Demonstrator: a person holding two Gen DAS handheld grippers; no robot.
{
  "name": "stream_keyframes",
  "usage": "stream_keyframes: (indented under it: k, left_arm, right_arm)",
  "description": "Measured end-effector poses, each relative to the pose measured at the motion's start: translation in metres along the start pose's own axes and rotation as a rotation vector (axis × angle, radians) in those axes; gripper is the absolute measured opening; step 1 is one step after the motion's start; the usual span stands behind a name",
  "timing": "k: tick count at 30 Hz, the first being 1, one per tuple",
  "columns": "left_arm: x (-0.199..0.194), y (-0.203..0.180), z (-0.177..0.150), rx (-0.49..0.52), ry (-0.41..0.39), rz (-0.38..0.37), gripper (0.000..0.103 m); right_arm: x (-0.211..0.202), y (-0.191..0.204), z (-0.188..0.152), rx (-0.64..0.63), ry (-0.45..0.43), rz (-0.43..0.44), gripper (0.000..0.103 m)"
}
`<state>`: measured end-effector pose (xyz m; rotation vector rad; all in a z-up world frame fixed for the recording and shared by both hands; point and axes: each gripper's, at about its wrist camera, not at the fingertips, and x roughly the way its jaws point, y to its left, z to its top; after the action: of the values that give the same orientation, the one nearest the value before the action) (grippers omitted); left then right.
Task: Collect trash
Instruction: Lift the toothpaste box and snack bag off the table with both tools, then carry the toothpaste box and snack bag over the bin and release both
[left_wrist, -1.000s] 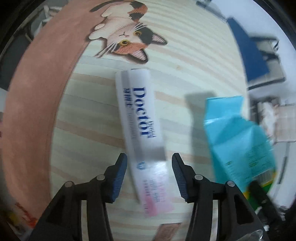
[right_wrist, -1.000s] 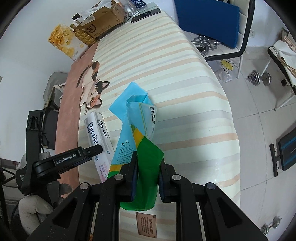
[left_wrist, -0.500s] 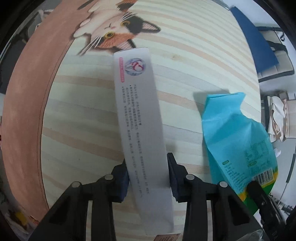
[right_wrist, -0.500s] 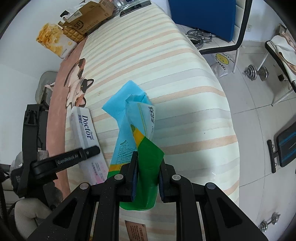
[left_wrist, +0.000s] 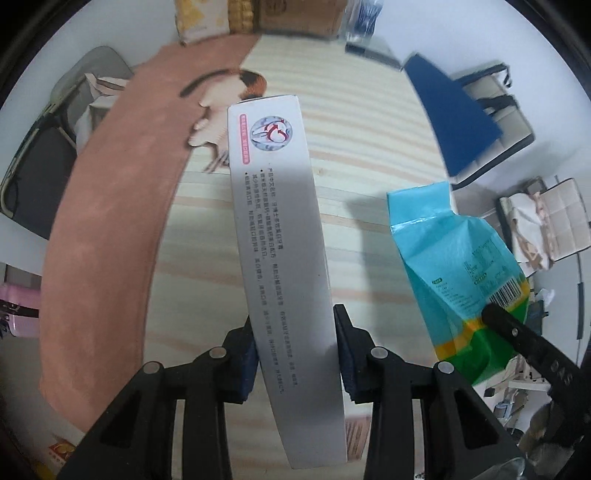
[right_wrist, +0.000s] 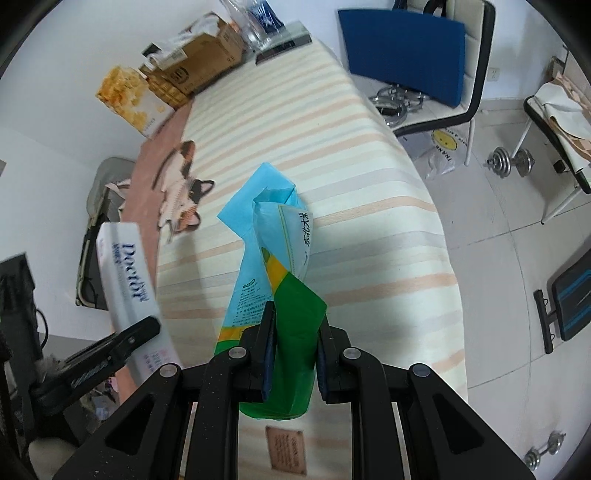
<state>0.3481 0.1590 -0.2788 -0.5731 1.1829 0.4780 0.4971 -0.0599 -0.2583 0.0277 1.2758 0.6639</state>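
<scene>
**Both tools loaded, drop-off comes next**

The left tool (left_wrist: 295, 354) pinches a long white box (left_wrist: 284, 258) near its lower end, one pad on each long side; the box runs from 6 toward 12 o'clock in the left wrist view and appears lifted off the cloth. The right tool (right_wrist: 293, 354) is pressed onto the green end of a blue-green bag (right_wrist: 273, 258), which stands up and twists toward 12 o'clock. In the left view that bag sits at 3 o'clock, well apart from the box.

The pickup step looks finished for these two pieces. I judge the next move is carrying both to a bin; none is visible, so its place cannot be told. The box is held far from its middle and could swing.

Below lies a striped cloth (right_wrist: 332, 147) with a cat print (right_wrist: 181, 192) at 10 o'clock and a brown border (left_wrist: 110, 229). Farther off, cartons (right_wrist: 192, 70) crowd the far edge at 11 o'clock. A chair (right_wrist: 406, 51) stands at 1 o'clock, dumbbells (right_wrist: 511, 162) on the tiled floor at 2 o'clock.
</scene>
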Motion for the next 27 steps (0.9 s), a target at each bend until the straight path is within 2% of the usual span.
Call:
stream_keyframes:
  k: [3,7,12,16,19,22,27]
  left_arm:
    - [-0.027,0.014,-0.036,0.014,-0.035,-0.033,0.033]
    - [-0.062,0.037,-0.085,0.056,-0.066,-0.088,0.033]
    - [-0.093,0.074,-0.156,0.12,-0.066,-0.137,0.033]
    - [-0.099,0.112,-0.221,0.153,-0.006,-0.161,0.033]
    - [-0.087,0.134,-0.262,0.156,0.077,-0.164,0.033]
    - [-0.06,0.147,-0.299,0.164,0.177,-0.158,0.033]
    - [0.016,0.155,-0.343,0.144,0.309,-0.15,0.033]
  right_arm:
    - [-0.027,0.009,-0.026,-0.001,-0.042,0.004,0.019]
    - [-0.061,0.024,-0.078,0.005,-0.092,0.007,0.019]
    - [-0.096,0.042,-0.183,0.048,-0.135,-0.001,0.019]
    - [-0.107,0.053,-0.281,0.1,-0.109,-0.017,0.019]
    - [-0.102,0.053,-0.357,0.169,-0.043,-0.02,0.019]
    - [-0.086,0.043,-0.414,0.234,0.025,-0.035,0.019]
    - [-0.033,0.015,-0.48,0.296,0.134,-0.072,0.019]
